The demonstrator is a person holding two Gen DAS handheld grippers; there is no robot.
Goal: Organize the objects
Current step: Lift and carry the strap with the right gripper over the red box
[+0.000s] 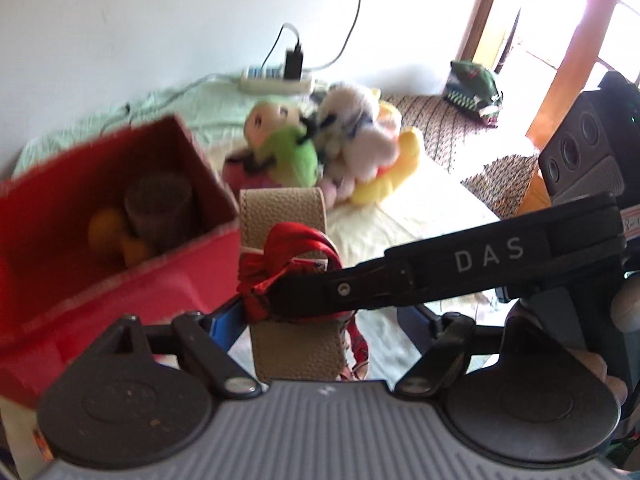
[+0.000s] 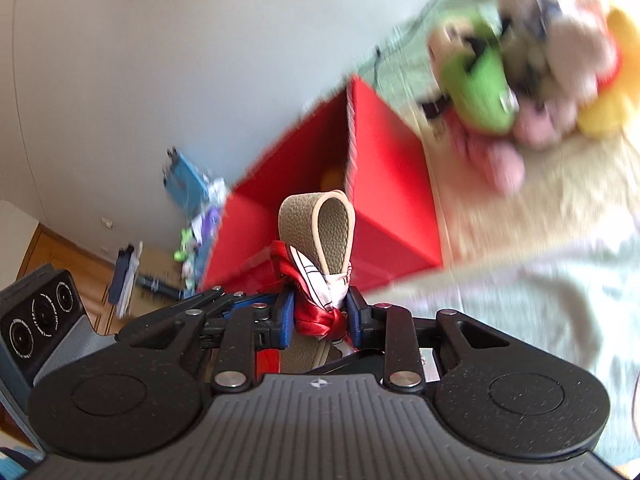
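A beige leather strap (image 1: 280,216) with a red scarf (image 1: 296,244) knotted round it is held up in front of both cameras. My right gripper (image 1: 276,296) comes in from the right and is shut on the knot; in its own view the right gripper (image 2: 320,308) has its blue pads pressed on the red scarf (image 2: 316,320), with the strap's loop (image 2: 300,216) above them. My left gripper (image 1: 320,316) stands open, its fingers (image 2: 224,304) either side of the strap and apart from it. Just behind is an open red box (image 1: 120,296).
Inside the red box (image 2: 384,184) lie a dark cylinder (image 1: 160,208) and an orange object (image 1: 108,232). A pile of plush toys (image 1: 340,140) sits on the bed beyond. A power strip (image 1: 276,80) and a green toy tank (image 1: 474,84) lie further back.
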